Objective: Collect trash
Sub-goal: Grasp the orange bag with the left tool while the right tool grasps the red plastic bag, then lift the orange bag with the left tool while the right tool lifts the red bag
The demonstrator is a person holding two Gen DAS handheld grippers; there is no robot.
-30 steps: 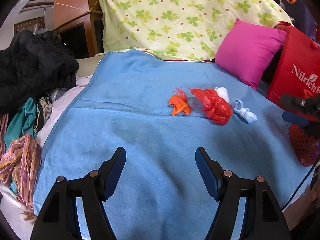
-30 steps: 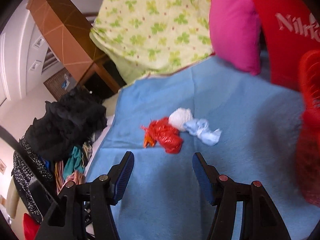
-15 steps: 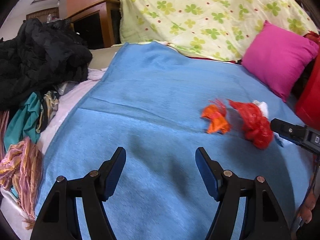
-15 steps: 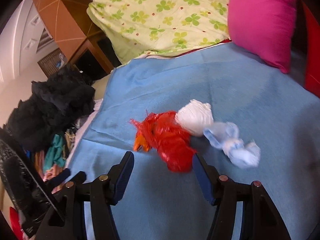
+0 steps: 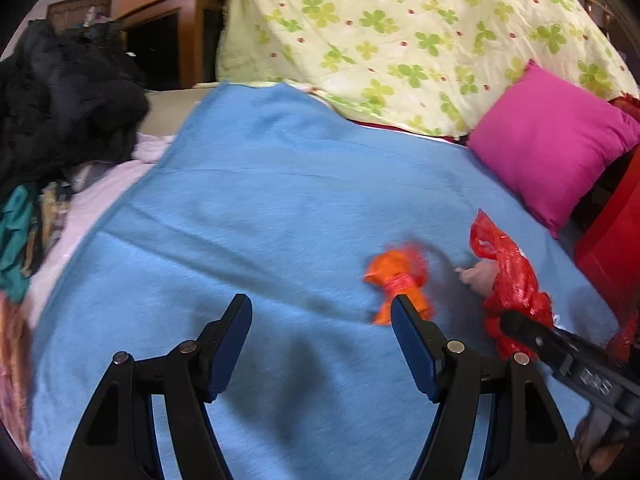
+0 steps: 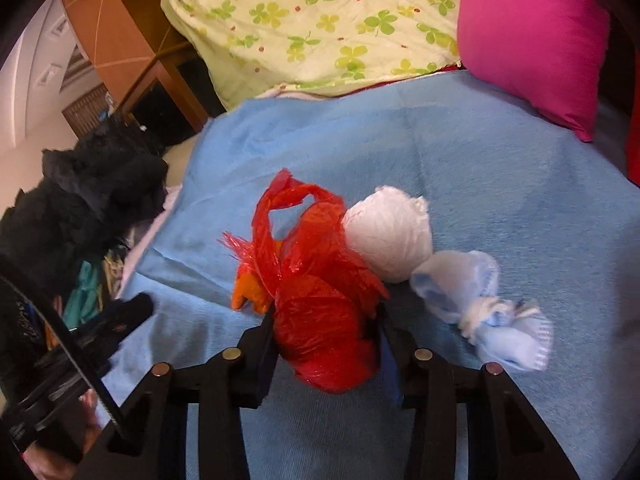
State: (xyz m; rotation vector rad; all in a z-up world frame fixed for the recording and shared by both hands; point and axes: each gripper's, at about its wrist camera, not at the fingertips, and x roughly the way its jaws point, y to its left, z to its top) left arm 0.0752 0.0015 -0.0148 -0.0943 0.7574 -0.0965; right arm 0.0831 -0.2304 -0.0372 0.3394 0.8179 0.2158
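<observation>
From the left wrist, the left hand-held gripper (image 5: 321,318) hangs released over the blue blanket (image 5: 256,208), an orange bag (image 5: 398,280) at two o'clock, while from the right wrist, the right hand-held gripper (image 6: 326,330) straddles the red bag (image 6: 324,312), apparently clenched on it, a white bundle (image 6: 390,236) at one o'clock.

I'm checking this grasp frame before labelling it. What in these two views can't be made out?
- Right wrist view: the orange bag is mostly hidden behind the red bag.
- Right wrist view: the right gripper fingers' pads are covered by the red bag, so firm contact is unclear.
- Left wrist view: the orange bag is motion-blurred and partly behind the left gripper finger.
- Left wrist view: the white and pale blue bundles are not visible.
</observation>
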